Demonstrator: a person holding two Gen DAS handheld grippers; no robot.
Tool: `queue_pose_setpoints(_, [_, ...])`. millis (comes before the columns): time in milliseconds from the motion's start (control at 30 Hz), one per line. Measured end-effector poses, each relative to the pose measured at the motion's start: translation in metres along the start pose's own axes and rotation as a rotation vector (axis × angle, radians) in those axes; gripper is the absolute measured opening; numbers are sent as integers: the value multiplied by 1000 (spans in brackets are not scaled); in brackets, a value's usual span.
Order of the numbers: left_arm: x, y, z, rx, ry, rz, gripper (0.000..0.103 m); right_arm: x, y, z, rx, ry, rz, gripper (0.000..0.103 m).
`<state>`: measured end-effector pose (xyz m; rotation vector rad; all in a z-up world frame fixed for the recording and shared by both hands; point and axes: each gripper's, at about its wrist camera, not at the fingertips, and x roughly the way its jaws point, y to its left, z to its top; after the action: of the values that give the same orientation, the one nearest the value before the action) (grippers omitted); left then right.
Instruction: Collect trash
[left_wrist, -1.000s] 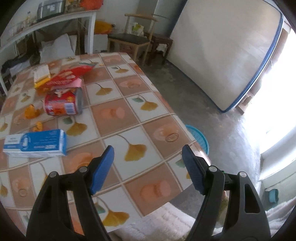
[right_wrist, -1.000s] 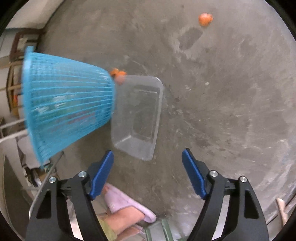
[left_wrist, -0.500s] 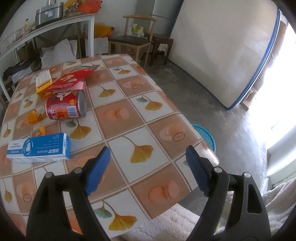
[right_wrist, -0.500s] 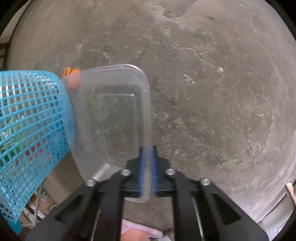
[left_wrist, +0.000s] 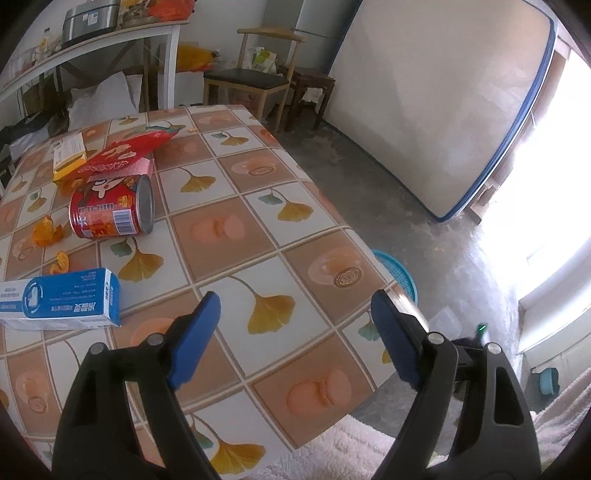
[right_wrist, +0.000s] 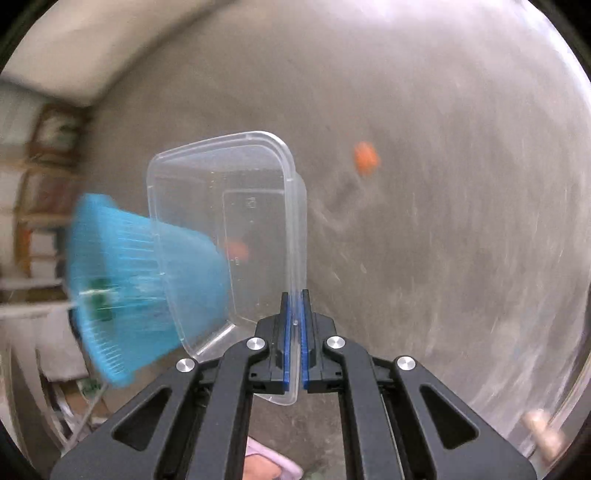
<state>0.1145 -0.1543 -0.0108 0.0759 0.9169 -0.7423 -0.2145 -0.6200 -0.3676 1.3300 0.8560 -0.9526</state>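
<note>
My right gripper (right_wrist: 294, 299) is shut on the rim of a clear plastic container (right_wrist: 236, 221) and holds it off the concrete floor, just right of the blue mesh trash basket (right_wrist: 122, 280). My left gripper (left_wrist: 295, 314) is open and empty above the tiled table (left_wrist: 236, 229). On the table lie a red can (left_wrist: 110, 206) on its side, a blue box (left_wrist: 59, 299), a red wrapper (left_wrist: 125, 155), a yellow box (left_wrist: 68, 155) and orange scraps (left_wrist: 46, 232). The basket's rim (left_wrist: 397, 269) shows past the table's right edge.
Orange scraps (right_wrist: 365, 157) lie on the floor. A chair (left_wrist: 255, 81) and a stool (left_wrist: 310, 92) stand behind the table. A large white board (left_wrist: 443, 99) leans at the right. A white shelf (left_wrist: 92, 40) runs along the back left.
My right gripper shut on the clear container's rim and lifted it off the floor beside the basket. My left gripper stayed open and shifted slightly over the table.
</note>
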Motion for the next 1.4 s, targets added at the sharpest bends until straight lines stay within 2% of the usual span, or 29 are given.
queue_pose_setpoints(100, [-1, 3, -1, -6, -8, -16, 79, -48, 66, 10, -193, -60, 92, 4])
queue_pose_setpoints(233, [-9, 8, -5, -19, -34, -30, 79, -58, 140, 11, -344, -54, 155, 5])
queue_pose_setpoints(333, [-19, 15, -9, -25, -53, -19, 80, -36, 188, 10, -399, 4, 158, 10])
queue_pose_setpoints(367, [-23, 18, -10, -29, -60, -11, 80, -26, 195, 8, -414, 5, 127, 20])
queue_pose_setpoints(400, [-28, 22, -12, -34, -66, -3, 80, -13, 206, 6, -442, 5, 51, 25])
queue_pose_setpoints(433, [-31, 26, -12, -38, -70, 5, 80, -9, 207, 6, -453, 12, 18, 33])
queue_pose_setpoints(533, [-46, 40, -14, -44, -88, 36, 81, 6, 210, -2, -446, 13, -70, 34])
queue_pose_setpoints(667, [-62, 62, -20, -56, -106, 70, 81, -18, 197, -9, -392, -31, -76, 34])
queue_pose_setpoints(800, [-72, 89, -28, -97, -104, 90, 81, -57, 193, -17, -398, -84, -54, 36])
queue_pose_setpoints(867, [-77, 104, -33, -128, -101, 105, 81, -87, 201, -29, -434, -124, -23, 47])
queue_pose_setpoints(933, [-84, 116, -39, -154, -105, 116, 81, -118, 216, -46, -503, -172, 6, 52])
queue_pose_setpoints(1033, [-92, 133, -48, -198, -115, 136, 81, -165, 256, -80, -648, -213, 69, 54])
queue_pose_setpoints(1200, [-97, 160, -64, -291, -126, 166, 81, -230, 350, -157, -966, -230, 258, 54])
queue_pose_setpoints(1300, [-99, 171, -68, -338, -143, 182, 81, -254, 416, -226, -1179, -165, 434, 55])
queue_pose_setpoints(1367, [-101, 182, -70, -392, -161, 183, 81, -254, 451, -271, -1276, -38, 556, 55])
queue_pose_setpoints(1400, [-101, 190, -71, -438, -165, 173, 81, -251, 460, -288, -1304, 4, 585, 55])
